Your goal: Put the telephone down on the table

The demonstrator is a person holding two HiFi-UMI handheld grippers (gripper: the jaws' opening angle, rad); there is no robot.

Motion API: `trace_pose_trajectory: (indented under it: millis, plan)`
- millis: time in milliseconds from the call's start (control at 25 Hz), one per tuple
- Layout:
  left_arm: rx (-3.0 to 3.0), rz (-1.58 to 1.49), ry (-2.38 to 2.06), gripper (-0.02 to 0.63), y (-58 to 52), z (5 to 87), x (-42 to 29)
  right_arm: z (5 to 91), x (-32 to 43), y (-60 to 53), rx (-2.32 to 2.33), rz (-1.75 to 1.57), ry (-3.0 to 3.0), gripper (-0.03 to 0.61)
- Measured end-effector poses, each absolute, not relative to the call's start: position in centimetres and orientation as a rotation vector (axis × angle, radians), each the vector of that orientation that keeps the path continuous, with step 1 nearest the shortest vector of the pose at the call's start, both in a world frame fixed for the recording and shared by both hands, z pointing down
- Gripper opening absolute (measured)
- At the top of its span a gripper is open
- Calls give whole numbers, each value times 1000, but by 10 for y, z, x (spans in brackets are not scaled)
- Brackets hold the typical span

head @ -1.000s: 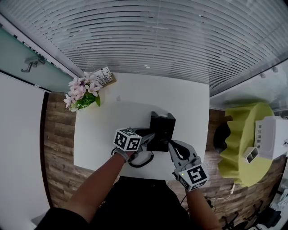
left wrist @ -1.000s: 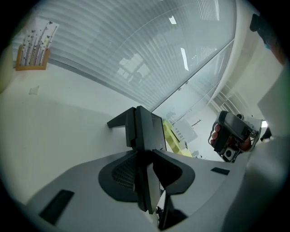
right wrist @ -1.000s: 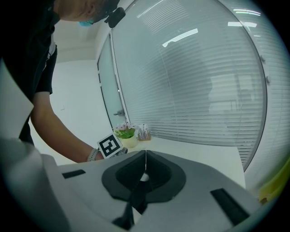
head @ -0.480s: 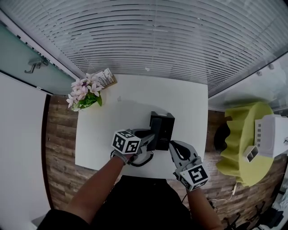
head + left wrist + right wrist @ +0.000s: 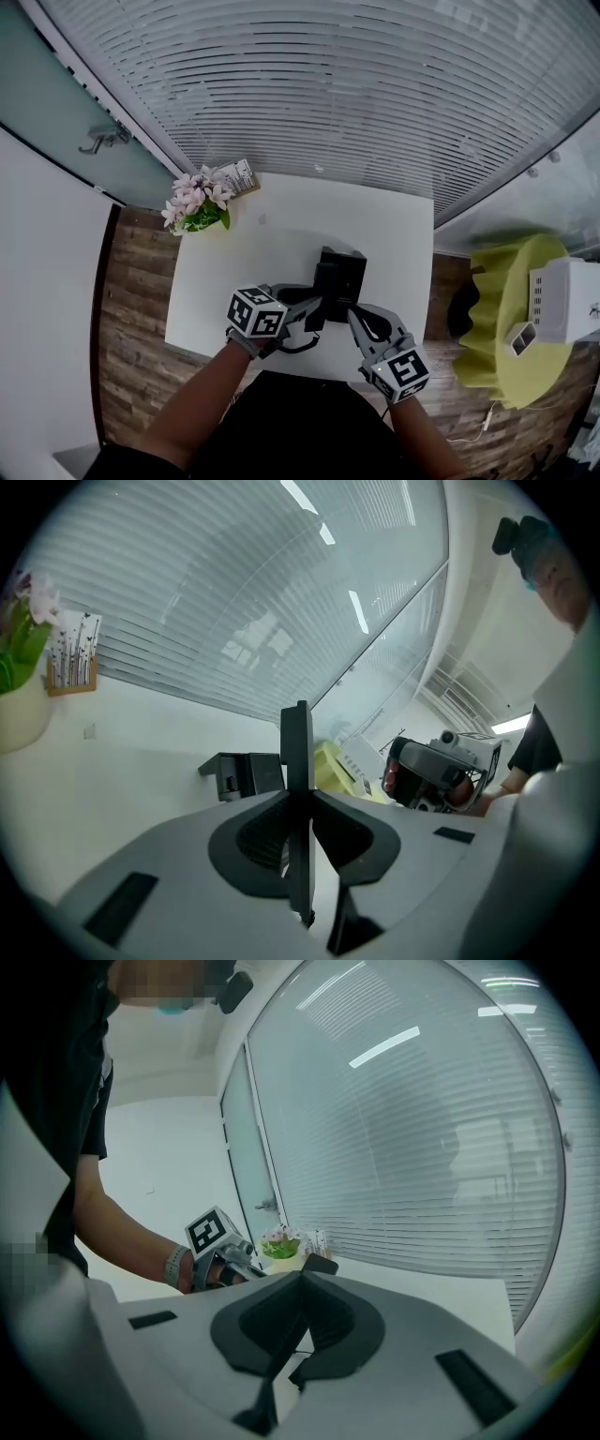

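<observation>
Left claw clamping telephone handset, white table, slatted blinds

Left gripper just-clamped, right gripper closed

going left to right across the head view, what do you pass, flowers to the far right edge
flowers → left gripper → telephone → right gripper → yellow-green seat → white box
</observation>
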State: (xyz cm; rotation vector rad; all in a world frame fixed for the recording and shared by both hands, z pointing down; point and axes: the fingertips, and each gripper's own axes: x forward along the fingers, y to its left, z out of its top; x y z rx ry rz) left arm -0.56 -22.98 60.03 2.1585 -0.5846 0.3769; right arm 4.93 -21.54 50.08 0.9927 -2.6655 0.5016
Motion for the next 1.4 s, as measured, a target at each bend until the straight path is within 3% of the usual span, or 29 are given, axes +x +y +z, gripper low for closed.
trace_pose_trajectory:
  millis: [640,1400]
  plan:
    - [2141,335,-697,77,-217,557,-80,488,-13,-206,794,488,-2739,23]
    - [2125,416,-533,77,-204,595,-193,514,-112,-187,971,618,-2612,23]
